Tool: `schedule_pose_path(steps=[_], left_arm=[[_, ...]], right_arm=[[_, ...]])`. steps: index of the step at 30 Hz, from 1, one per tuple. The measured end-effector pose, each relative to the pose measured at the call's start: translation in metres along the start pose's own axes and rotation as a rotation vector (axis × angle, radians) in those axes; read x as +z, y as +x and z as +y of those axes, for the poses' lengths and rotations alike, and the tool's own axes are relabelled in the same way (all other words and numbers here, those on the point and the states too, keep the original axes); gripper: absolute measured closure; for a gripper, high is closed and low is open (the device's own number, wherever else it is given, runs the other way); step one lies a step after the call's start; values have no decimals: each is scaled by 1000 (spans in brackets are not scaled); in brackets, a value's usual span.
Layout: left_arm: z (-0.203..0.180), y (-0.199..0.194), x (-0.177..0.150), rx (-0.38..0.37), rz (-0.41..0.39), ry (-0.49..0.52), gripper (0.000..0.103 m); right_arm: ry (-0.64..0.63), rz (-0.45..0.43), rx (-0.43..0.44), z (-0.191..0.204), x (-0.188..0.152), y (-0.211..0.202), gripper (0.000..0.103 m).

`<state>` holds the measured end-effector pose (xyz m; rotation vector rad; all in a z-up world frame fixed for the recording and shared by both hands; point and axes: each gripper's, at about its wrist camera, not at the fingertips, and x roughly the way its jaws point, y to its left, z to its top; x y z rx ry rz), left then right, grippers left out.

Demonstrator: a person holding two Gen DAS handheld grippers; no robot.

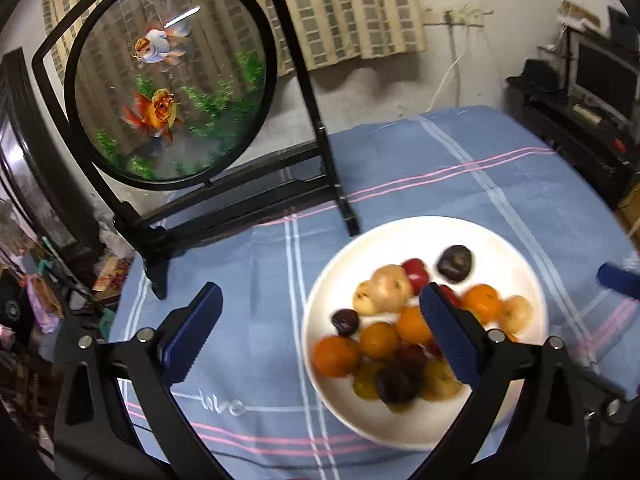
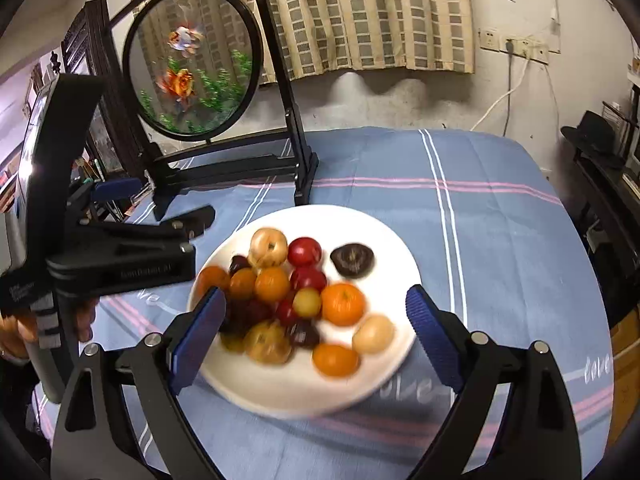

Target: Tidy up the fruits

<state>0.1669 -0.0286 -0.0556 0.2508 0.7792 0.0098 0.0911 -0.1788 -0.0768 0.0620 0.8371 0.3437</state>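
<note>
The left gripper (image 1: 320, 322) hung with its fingers spread wide and nothing between them, above the near-left edge of the white plate (image 1: 404, 432). The right gripper (image 2: 316, 322) was likewise spread wide and empty, poised over the same plate. All the fruits (image 2: 296, 300) lay heaped on that plate, which sat on the table near its front: oranges, red and yellow ones, small dark ones, and one dark fruit (image 2: 352, 260) apart at the far side.

The likeliest trouble, I judged, was rolling. The fruits were round and piled touching one another, so a finger pressed into the heap could nudge a neighbour over the shallow rim and across the cloth. The two grippers were close together over one plate and could knock each other. At the far left stood a round goldfish screen (image 1: 170, 84) on a black stand (image 1: 224, 208), near the plate; a wide reach on that side could strike it.

The table wore a blue cloth (image 2: 480, 220) with white and pink stripes, slightly creased. Behind hung a checked curtain (image 2: 360, 12) on a worn pale wall; to the right were sockets (image 2: 512, 46) with a white cable, and dark furniture.
</note>
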Motion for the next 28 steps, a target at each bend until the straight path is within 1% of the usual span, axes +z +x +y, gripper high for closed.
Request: schedule_pose_path(steps=[3, 4, 7, 10, 11, 15, 16, 17, 18, 19, 20, 22, 23, 25, 26, 28], left_arm=[[3, -25, -10, -42, -16, -49, 3], [2, -32, -14, -42, -24, -53, 3], [-4, -55, -23, 11, -47, -52, 3], [-5, -68, -31, 3, -33, -78, 3], [-5, -73, -35, 10, -35, -83, 3], [-5, -88, -43, 10, -32, -83, 3], [-7, -92, -46, 25, -34, -72, 3], [-7, -95, -48, 36, -29, -69, 3], [-7, -96, -51, 49, -16, -70, 3], [-7, -96, -53, 53, -4, -71, 3], [-5, -97, -57, 41, 8, -74, 3], [0, -102, -62, 20, 18, -98, 3], [5, -103, -66, -12, 41, -122, 3], [11, -106, -71, -9, 58, -148, 3], [13, -106, -73, -19, 72, -155, 3], [16, -103, -79, -54, 132, -172, 3]], right_arm=[[13, 15, 1, 5, -21, -18, 11], [17, 20, 0, 7, -27, -22, 11], [24, 44, 4, 14, -48, -35, 11], [28, 54, 3, 22, -60, -46, 11], [24, 51, -1, 26, -62, -50, 11], [5, 29, -24, 38, -63, -65, 11], [4, 18, -39, 41, -64, -69, 11], [1, 16, -68, 43, -64, -71, 10], [-1, 23, -107, 44, -65, -70, 6], [5, 32, -152, 42, -68, -69, 5], [23, 44, -167, 38, -72, -69, 5], [73, 69, -150, 29, -78, -69, 5], [99, 75, -137, 24, -83, -72, 5], [122, 73, -146, 17, -90, -78, 5], [126, 74, -152, 16, -92, -79, 5], [138, 68, -158, 13, -96, -83, 5]])
